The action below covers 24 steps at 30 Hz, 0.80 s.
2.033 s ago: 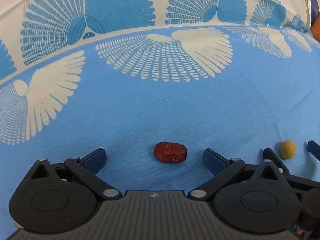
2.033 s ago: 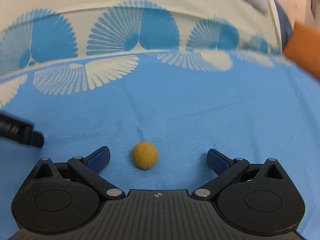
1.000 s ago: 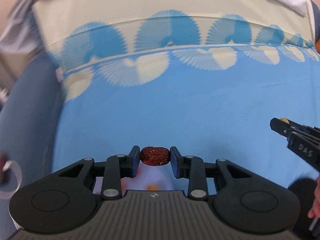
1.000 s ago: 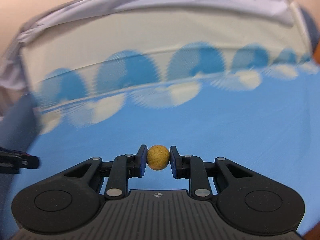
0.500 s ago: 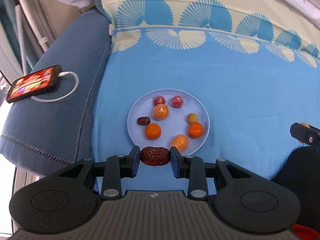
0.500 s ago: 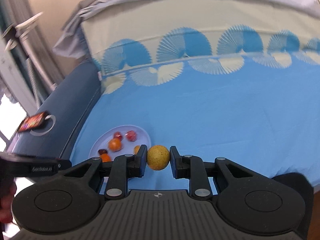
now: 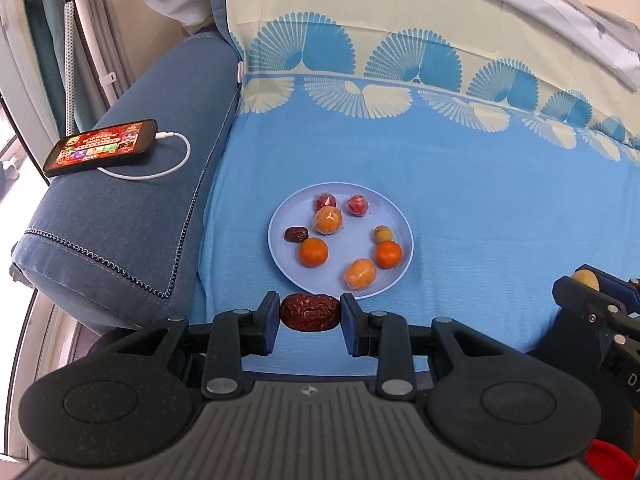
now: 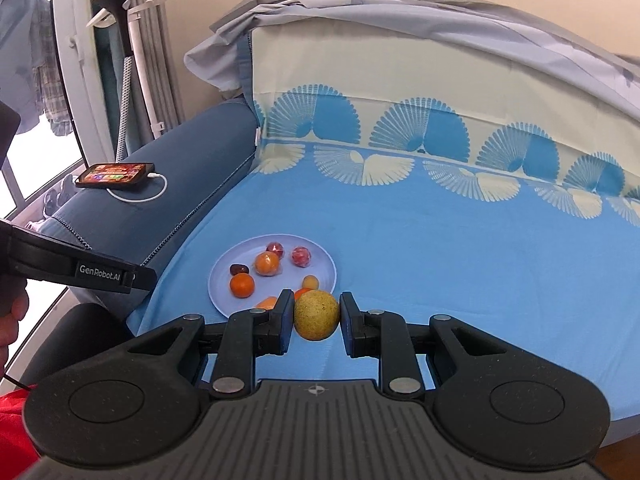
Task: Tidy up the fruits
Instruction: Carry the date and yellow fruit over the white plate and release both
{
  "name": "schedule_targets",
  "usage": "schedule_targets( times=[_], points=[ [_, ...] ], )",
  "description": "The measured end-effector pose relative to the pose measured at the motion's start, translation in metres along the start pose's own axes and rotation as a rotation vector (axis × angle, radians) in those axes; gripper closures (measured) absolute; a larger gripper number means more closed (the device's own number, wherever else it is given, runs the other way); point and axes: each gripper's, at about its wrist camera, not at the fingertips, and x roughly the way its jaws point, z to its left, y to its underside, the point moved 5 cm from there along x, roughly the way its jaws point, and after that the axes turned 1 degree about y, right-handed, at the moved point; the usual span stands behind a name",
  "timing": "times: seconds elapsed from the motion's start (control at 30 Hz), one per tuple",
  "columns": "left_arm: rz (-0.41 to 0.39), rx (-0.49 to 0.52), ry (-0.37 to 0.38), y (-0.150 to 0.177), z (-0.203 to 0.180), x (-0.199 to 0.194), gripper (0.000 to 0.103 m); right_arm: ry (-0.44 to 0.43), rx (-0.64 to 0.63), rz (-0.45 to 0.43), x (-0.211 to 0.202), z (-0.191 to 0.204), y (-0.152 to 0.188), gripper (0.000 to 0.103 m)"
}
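My left gripper (image 7: 310, 314) is shut on a wrinkled dark red date (image 7: 310, 313), held above the near rim of a pale blue plate (image 7: 280, 248). The plate lies on the blue bedsheet and holds several small fruits: oranges, wrapped red ones, a brown date (image 7: 296, 234) and a yellow-green ball. My right gripper (image 8: 316, 315) is shut on a round yellow fruit (image 8: 317, 315), held near the plate's right rim (image 8: 326, 258). The right gripper also shows at the right edge of the left wrist view (image 7: 588, 284).
A phone (image 7: 102, 146) with a white charging cable lies on the dark blue padded bed edge (image 7: 132, 216) left of the plate. A patterned pillow (image 8: 400, 92) stands at the back. A clothes steamer stand (image 8: 128, 40) is at the far left.
Both grippers closed on their fruits, lifted them off the sheet and swung left toward the plate, which has come into view and now sits slightly closer.
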Motion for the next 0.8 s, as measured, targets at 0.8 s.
schedule_targets(
  times=[0.8],
  points=[
    [0.016, -0.004, 0.013, 0.0007, 0.0034, 0.0050, 0.067, -0.010, -0.024, 0.022, 0.0032, 0.0063, -0.0001, 0.077]
  ],
)
